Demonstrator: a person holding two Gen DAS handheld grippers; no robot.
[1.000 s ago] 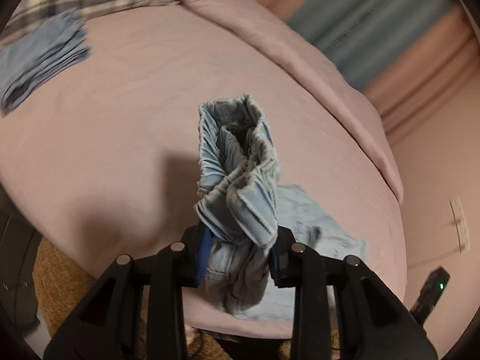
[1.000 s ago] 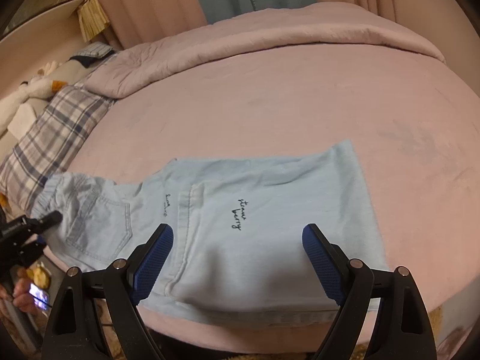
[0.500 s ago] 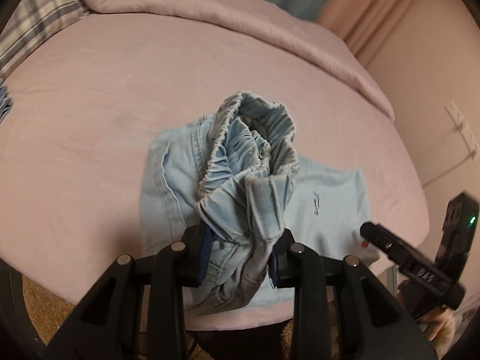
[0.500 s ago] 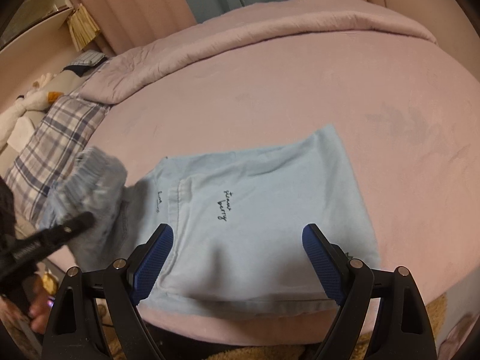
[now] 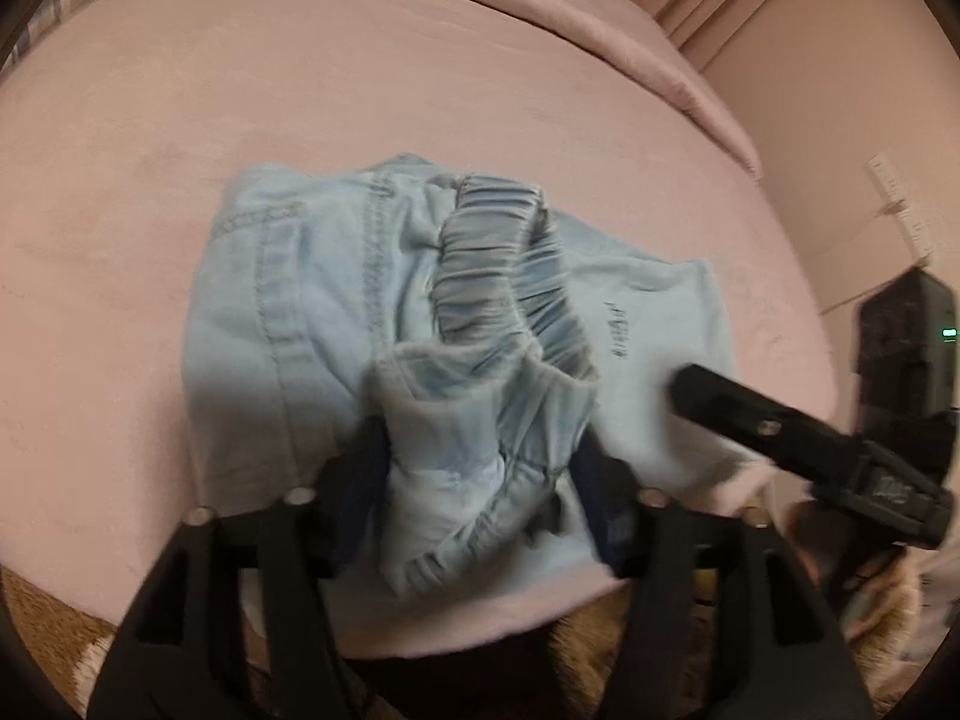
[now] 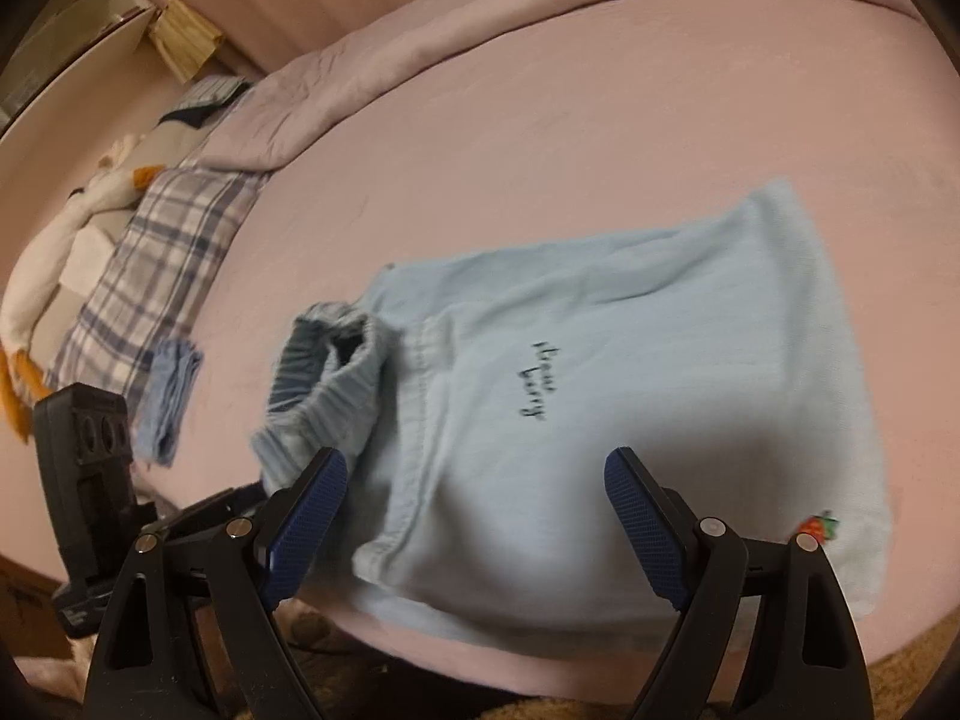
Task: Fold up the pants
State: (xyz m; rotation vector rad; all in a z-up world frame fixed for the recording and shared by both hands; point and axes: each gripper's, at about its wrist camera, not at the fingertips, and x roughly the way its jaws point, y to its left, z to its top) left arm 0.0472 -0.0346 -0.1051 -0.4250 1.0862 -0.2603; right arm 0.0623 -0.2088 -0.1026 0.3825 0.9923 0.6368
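Note:
Light blue denim pants (image 6: 630, 330) with small dark lettering lie folded on the pink bed (image 6: 540, 120), near its front edge. Their gathered elastic waistband (image 5: 498, 276) is doubled over onto the legs and stands up in a loose bunch. My left gripper (image 5: 480, 456) has its jaws opening, with the waistband cloth still between them, slack. My right gripper (image 6: 474, 498) is open and empty, hovering just above the folded legs near the bed's edge. It also shows as a black finger (image 5: 780, 426) at the right of the left wrist view.
A plaid pillow (image 6: 156, 264) and a white plush toy (image 6: 48, 240) lie at the far left, with a small folded blue cloth (image 6: 171, 396) beside them. A rolled pink duvet (image 6: 420, 54) runs along the back. Brown rug (image 5: 36, 630) shows below the bed's edge.
My left gripper carried the waistband down and across onto the folded legs, then its jaws widened. My right gripper tipped downward slightly and stayed open.

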